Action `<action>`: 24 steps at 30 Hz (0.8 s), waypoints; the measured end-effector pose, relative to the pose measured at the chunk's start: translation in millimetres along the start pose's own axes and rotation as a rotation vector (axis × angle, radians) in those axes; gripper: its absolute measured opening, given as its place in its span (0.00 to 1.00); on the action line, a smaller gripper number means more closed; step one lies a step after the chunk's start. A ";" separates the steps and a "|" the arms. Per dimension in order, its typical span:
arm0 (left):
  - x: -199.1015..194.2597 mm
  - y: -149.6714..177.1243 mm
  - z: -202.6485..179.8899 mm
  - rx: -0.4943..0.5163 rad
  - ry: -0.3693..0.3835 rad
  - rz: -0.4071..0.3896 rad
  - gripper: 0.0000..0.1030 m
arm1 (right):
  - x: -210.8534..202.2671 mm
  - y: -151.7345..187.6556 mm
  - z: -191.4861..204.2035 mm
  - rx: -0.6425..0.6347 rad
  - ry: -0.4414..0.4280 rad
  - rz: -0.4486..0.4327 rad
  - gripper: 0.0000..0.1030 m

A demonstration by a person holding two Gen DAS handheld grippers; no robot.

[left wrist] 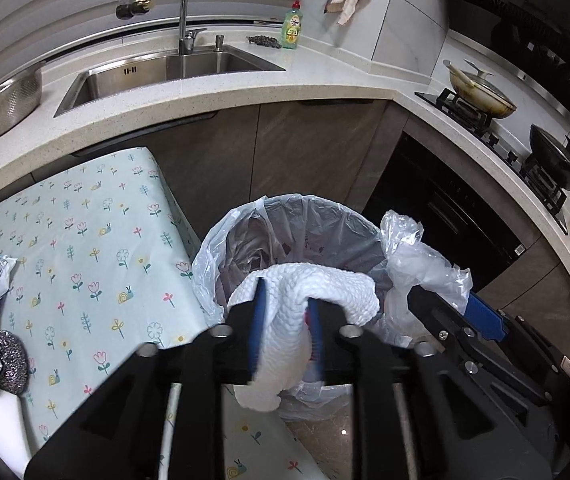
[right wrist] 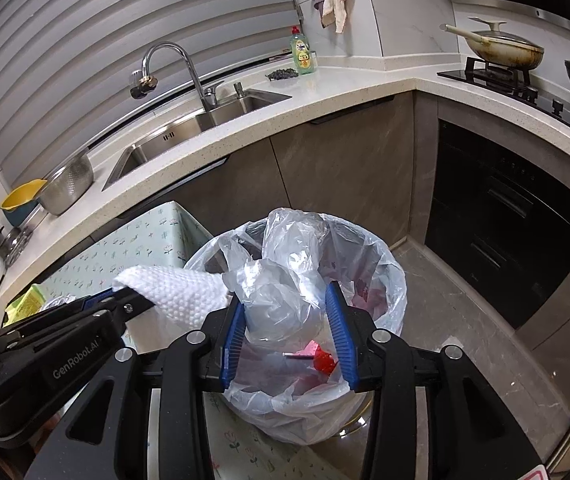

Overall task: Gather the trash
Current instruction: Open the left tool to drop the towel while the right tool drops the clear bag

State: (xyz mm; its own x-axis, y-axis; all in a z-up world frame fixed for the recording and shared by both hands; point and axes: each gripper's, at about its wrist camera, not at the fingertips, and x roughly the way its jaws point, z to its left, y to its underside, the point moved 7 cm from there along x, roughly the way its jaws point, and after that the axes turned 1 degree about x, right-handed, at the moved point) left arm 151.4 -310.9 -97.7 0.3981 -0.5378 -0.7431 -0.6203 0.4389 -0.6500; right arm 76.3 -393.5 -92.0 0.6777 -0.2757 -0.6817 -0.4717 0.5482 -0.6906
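While both grippers hang over the round bin lined with a translucent white plastic bag [right wrist: 381, 280], the step in hand reads as the drop. The left gripper [left wrist: 285, 300] has its blue pads apart around a crumpled white textured paper towel [left wrist: 305, 304], which drapes over the fingers; whether the pads bear on it I cannot tell. The right gripper [right wrist: 289, 320] stands with jaws apart either side of a wad of clear crinkled plastic film [right wrist: 281, 280]; contact there also uncertain.

To do this well: keep both loads above the bin's mouth, spread the jaws fully, and shake loose any towel snagged on a finger, since it could slide outside the rim.

Bin contents: a small red scrap [right wrist: 325, 362] and a pink flat piece [right wrist: 309, 350] near the bottom; the rest is unclear through the liner. The stainless sink [left wrist: 189, 68] looks empty.
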 end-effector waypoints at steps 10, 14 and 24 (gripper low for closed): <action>-2.3 -2.9 17.8 -0.042 -0.025 -0.016 0.53 | 0.6 -7.1 1.5 -0.006 0.015 -0.021 0.50; -4.8 -4.8 22.1 -0.053 -0.021 -0.020 0.54 | -0.5 -12.2 3.5 -0.014 0.019 -0.031 0.54; -10.3 -13.9 14.5 -0.013 0.021 -0.050 0.57 | -17.2 -16.2 0.7 0.001 0.032 -0.068 0.59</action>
State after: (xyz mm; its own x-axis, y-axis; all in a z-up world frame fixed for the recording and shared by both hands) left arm 165.7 -300.9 -83.3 0.4143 -0.5740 -0.7063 -0.6090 0.4019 -0.6838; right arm 72.7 -397.1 -69.0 0.6898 -0.3378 -0.6404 -0.4247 0.5277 -0.7357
